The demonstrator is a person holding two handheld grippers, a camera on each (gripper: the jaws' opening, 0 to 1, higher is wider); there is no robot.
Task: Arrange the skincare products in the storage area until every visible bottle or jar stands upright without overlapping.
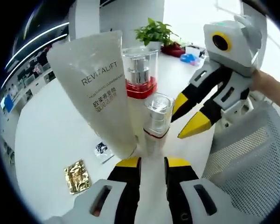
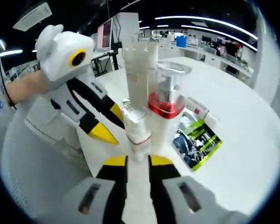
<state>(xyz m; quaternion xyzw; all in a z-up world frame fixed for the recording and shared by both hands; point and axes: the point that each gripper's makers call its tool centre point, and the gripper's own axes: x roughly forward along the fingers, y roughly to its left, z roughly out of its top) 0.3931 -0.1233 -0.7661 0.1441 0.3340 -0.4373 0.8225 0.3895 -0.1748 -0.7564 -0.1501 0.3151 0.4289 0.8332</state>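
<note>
Both grippers wear white shells with black jaws tipped in yellow: the left gripper point(image 1: 152, 163) and the right gripper point(image 2: 136, 161) (each jaw carries a dark slot beside the white table point(image 1: 51, 130)).

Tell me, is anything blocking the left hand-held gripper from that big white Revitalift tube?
Nothing visible does. In the left gripper view, the left hand-held gripper has open table before it up to the Revitalift tube. The small pump bottle stands just beside the tube, and the right hand-held gripper hovers off to the side.
</note>
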